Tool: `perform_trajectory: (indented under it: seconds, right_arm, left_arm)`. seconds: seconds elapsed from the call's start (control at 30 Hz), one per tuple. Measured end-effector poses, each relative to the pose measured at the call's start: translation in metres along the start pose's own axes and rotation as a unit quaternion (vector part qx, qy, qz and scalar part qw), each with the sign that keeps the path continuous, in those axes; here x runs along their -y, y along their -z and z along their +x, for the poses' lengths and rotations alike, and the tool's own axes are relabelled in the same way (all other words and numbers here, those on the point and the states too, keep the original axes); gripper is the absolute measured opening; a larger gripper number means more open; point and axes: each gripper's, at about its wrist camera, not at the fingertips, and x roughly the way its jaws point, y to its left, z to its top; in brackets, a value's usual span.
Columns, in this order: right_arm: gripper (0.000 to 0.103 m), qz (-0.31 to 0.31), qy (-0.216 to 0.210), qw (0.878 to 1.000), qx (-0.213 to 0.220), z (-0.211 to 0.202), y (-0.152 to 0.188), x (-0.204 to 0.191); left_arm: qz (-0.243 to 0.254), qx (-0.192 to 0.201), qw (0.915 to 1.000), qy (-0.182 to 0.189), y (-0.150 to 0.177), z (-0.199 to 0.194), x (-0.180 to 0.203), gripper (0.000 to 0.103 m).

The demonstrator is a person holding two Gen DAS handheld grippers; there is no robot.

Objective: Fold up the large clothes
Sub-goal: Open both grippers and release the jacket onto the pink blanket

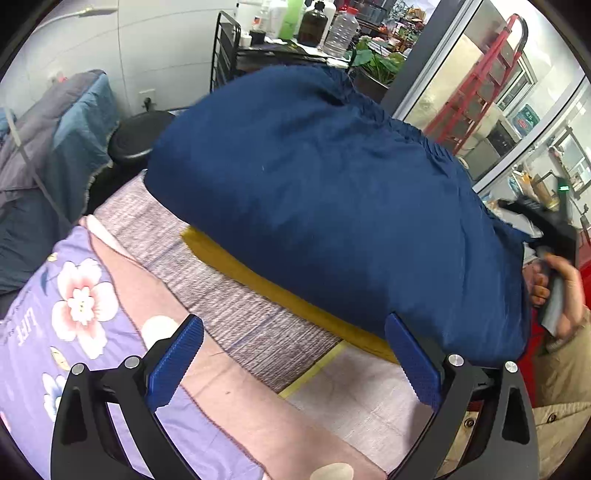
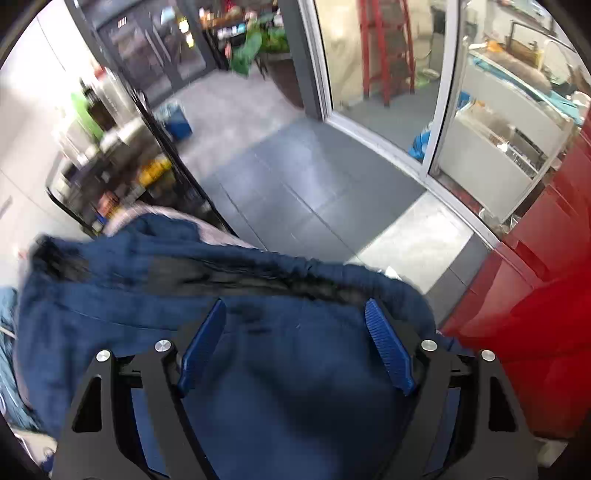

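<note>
in the left wrist view, the left tongs (image 1: 293, 363) stood spread wide with nothing between the blue pads, low over a bed. under them lay a pink sheet (image 1: 236, 402) and a purple flowered cover (image 1: 55, 332). the navy garment (image 1: 325, 206) lay in a big rounded heap ahead of the tongs, on a grey-pink striped blanket (image 1: 221, 302), with a mustard-yellow cloth (image 1: 266, 284) showing just beneath its near edge. its gathered waistband ran along the far right edge. at the right rim a hand (image 1: 557, 291) gripped a dark handle beside the garment. a grey-blue pile of clothes (image 1: 55, 155) sat at the left, well apart, and bottles (image 1: 317, 22) stood on a rack behind.

in the right wrist view, the right tongs (image 2: 295, 345) were also spread apart, pads empty, hanging just over the navy garment (image 2: 288, 387), which filled the lower frame with its dark waistband across the top edge. beyond lay a grey tiled floor (image 2: 288, 177), a red cabinet (image 2: 535, 295) at the right, and a red ladder (image 2: 388, 48) behind glass doors. the picture was motion-blurred.
</note>
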Motion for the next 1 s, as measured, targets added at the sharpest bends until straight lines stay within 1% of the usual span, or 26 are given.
perform_trajectory:
  seconds: [0.03,0.07,0.1,0.13,0.17,0.23,0.27,0.3,0.33,0.43,0.5,0.57,0.6,0.7,0.77,0.87,0.93,1.0]
  right_arm:
    - [0.088,0.004,-0.016,1.0,0.016,-0.02,0.005,-0.006]
    - [0.09,0.001,-0.032,0.999,0.026,-0.037,0.01,-0.011]
    - [0.095,-0.009,-0.042,0.999,0.031,-0.052,0.017,-0.019]
    - [0.097,-0.023,-0.045,0.998,0.032,-0.066,0.024,-0.024]
    - [0.097,-0.043,-0.043,0.998,0.031,-0.077,0.031,-0.031]
    - [0.097,-0.086,-0.028,0.996,0.01,-0.093,0.049,-0.048]
    - [0.097,-0.102,-0.021,0.995,-0.008,-0.1,0.061,-0.053]
    - [0.097,-0.11,-0.019,0.994,-0.015,-0.104,0.068,-0.054]
    - [0.097,-0.119,-0.014,0.993,-0.019,-0.11,0.077,-0.054]
    - [0.097,-0.153,0.017,0.988,-0.016,-0.129,0.102,-0.056]
    - [0.097,-0.157,0.031,0.987,-0.013,-0.14,0.111,-0.055]
    - [0.097,-0.152,0.038,0.988,-0.014,-0.146,0.115,-0.052]
    - [0.097,-0.157,0.04,0.987,-0.017,-0.148,0.12,-0.051]
    - [0.097,-0.171,0.047,0.984,-0.02,-0.152,0.13,-0.052]
    - [0.097,-0.177,0.047,0.983,-0.029,-0.15,0.136,-0.053]
    - [0.097,-0.18,0.044,0.982,-0.039,-0.145,0.139,-0.058]
    - [0.097,-0.184,0.043,0.981,-0.045,-0.141,0.141,-0.062]
    - [0.097,-0.188,0.044,0.98,-0.048,-0.138,0.143,-0.066]
  left_arm:
    - [0.004,0.005,0.9999,-0.009,-0.001,-0.006,0.004,0.097]
    - [0.009,0.012,0.9997,-0.018,-0.002,-0.009,0.008,0.097]
    - [0.018,0.022,0.9991,-0.032,-0.004,-0.015,0.015,0.097]
    - [0.038,0.04,0.9973,-0.049,-0.006,-0.022,0.026,0.097]
    - [0.061,0.054,0.9947,-0.063,-0.009,-0.028,0.037,0.097]
    - [0.115,0.071,0.987,-0.087,-0.012,-0.034,0.063,0.097]
    - [0.134,0.068,0.9837,-0.099,-0.014,-0.035,0.072,0.097]
    - [0.157,0.065,0.9794,-0.109,-0.017,-0.035,0.084,0.097]
    - [0.175,0.067,0.9762,-0.11,-0.019,-0.035,0.095,0.097]
    - [0.2,0.077,0.9718,-0.097,-0.025,-0.04,0.119,0.097]
    - [0.208,0.081,0.9706,-0.089,-0.028,-0.044,0.13,0.097]
    - [0.206,0.086,0.9712,-0.081,-0.028,-0.048,0.138,0.097]
    - [0.203,0.083,0.9724,-0.078,-0.028,-0.049,0.14,0.097]
    - [0.193,0.059,0.9776,-0.06,-0.029,-0.046,0.143,0.097]
    - [0.187,0.052,0.978,-0.076,-0.027,-0.044,0.14,0.097]
    - [0.192,0.033,0.978,-0.074,-0.027,-0.039,0.138,0.097]
    - [0.189,0.018,0.978,-0.085,-0.028,-0.035,0.134,0.097]
    - [0.187,0.013,0.9777,-0.094,-0.027,-0.034,0.13,0.097]
